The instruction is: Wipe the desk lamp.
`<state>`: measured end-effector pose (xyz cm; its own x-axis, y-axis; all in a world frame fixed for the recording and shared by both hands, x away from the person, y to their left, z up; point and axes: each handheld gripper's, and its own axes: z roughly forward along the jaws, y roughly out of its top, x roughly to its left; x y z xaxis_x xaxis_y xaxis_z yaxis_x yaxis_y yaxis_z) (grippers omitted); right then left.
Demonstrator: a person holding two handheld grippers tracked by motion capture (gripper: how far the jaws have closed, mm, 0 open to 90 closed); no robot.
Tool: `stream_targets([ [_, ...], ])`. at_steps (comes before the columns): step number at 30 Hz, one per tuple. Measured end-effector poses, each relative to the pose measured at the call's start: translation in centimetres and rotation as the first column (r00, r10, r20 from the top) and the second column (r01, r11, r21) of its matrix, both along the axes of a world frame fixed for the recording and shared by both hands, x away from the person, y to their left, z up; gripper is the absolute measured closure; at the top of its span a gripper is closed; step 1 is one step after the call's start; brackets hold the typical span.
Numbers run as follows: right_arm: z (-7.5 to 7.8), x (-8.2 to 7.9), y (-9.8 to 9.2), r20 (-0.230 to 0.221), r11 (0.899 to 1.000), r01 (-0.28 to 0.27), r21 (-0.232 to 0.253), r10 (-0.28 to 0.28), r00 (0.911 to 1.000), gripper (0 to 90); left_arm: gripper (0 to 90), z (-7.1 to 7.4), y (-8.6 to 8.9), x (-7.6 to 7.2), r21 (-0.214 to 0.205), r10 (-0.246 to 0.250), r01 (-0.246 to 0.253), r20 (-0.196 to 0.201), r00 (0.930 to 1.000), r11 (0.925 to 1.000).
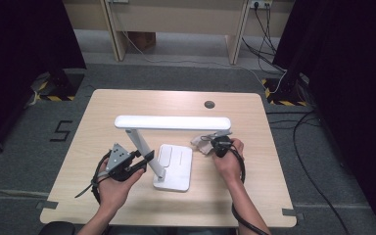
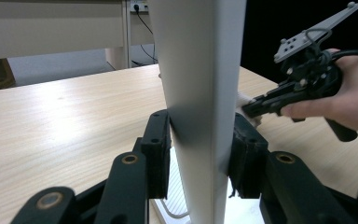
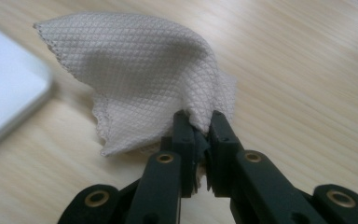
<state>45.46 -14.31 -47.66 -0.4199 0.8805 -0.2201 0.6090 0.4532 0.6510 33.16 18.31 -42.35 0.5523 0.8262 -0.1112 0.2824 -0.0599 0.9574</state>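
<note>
Holding the lamp point(image 1: 169, 147) by its post on the table point(image 1: 103, 105), your left gripper point(image 1: 144, 159) is clamped on it; your right gripper point(image 3: 198, 126) pinches the cloth point(image 3: 140, 79) just right of the lamp's base. Wiping hard could tip the lamp if the clamp slips, or the cloth could pull free. No brand readable; "5" marked on the floor point(image 1: 61, 131) left of the lamp

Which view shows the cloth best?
The right gripper view: the white waffle-weave cloth is close up, pinched at one edge by the right hand-held gripper above the wooden table. The high view shows it as a small pale bundle beside the lamp base. The left gripper view shows a sliver behind the lamp post.
</note>
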Motion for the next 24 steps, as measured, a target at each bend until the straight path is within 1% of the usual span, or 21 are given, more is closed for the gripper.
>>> stream_targets([
  [2,0.2,0.0,-1.1,0.005,0.999,0.04,0.004,-0.04,0.9992,84.3,63.4,0.0,0.0,0.0,0.002,-0.001,0.001,0.0,1.0,1.0],
  [4,0.2,0.0,-2.2,0.017,0.998,0.061,-0.003,-0.061,0.998,84.1,63.4,0.0,0.0,0.0,0.004,-0.001,0.001,0.0,1.0,1.0],
  [8,-0.2,-0.1,-3.9,0.007,0.992,0.123,-0.015,-0.123,0.9923,83.4,63.3,0.0,0.0,0.0,0.007,-0.001,0.001,0.0,1.0,1.0],
  [9,-0.4,-0.2,-4.2,-0.004,0.99,0.139,-0.011,-0.139,0.9903,82.8,63.3,0.0,0.0,0.0,0.007,-0.001,0.001,0.0,1.0,1.0],
  [11,-1.0,-0.3,-4.5,-0.024,0.991,0.136,-0.008,-0.136,0.9905,79.2,63.2,0.0,0.0,0.0,0.014,-0.001,0.001,-0.001,1.0,0.9999],
  [12,-1.1,-0.4,-4.6,-0.032,0.991,0.131,-0.008,-0.131,0.9908,76.6,63.2,0.0,-0.1,0.0,0.009,-0.001,0.001,0.001,1.0,1.0],
  [13,-1.2,-0.5,-4.7,-0.034,0.992,0.127,-0.002,-0.127,0.9914,73.2,63.0,0.0,-0.1,-0.1,0.014,-0.001,0.001,0.001,1.0,0.9999],
  [15,-0.8,-0.8,-4.7,-0.019,0.991,0.137,0.014,-0.136,0.9905,66.9,62.9,0.0,-0.1,-0.1,0.015,-0.001,0.001,0.0,1.0,0.9999],
  [16,-0.4,-0.9,-4.7,-0.004,0.988,0.15,0.024,-0.15,0.9887,63.6,62.9,0.0,-0.1,-0.1,0.018,-0.001,0.001,0.001,1.0,0.9998],
  [17,0.1,-1.1,-4.7,0.014,0.988,0.152,0.032,-0.152,0.9883,61.1,62.8,0.0,-0.1,-0.1,0.02,-0.001,0.001,0.004,1.0,0.9998],
  [19,1.1,-1.5,-4.5,0.052,0.986,0.16,0.038,-0.161,0.9855,58.2,62.5,0.0,-0.2,-0.1,0.026,0.0,-0.001,0.005,1.0,0.9997],
  [21,2.1,-1.8,-4.2,0.085,0.989,0.143,0.042,-0.146,0.9855,57.5,62.5,0.0,-0.2,-0.2,0.028,0.0,0.0,0.0,1.0,0.9996],
  [22,2.7,-2.0,-3.9,0.098,0.989,0.134,0.056,-0.139,0.9854,57.3,62.5,0.0,-0.2,-0.2,0.027,-0.002,0.002,0.004,1.0,0.9996],
  [23,3.1,-2.1,-3.6,0.103,0.991,0.122,0.063,-0.128,0.9864,57.7,62.4,0.0,-0.3,-0.3,0.028,-0.003,0.003,0.004,1.0,0.9996],
  [24,3.4,-2.2,-3.2,0.11,0.993,0.094,0.073,-0.102,0.9887,59.3,62.4,0.0,-0.3,-0.3,0.027,-0.004,0.003,0.005,1.0,0.9996],
])
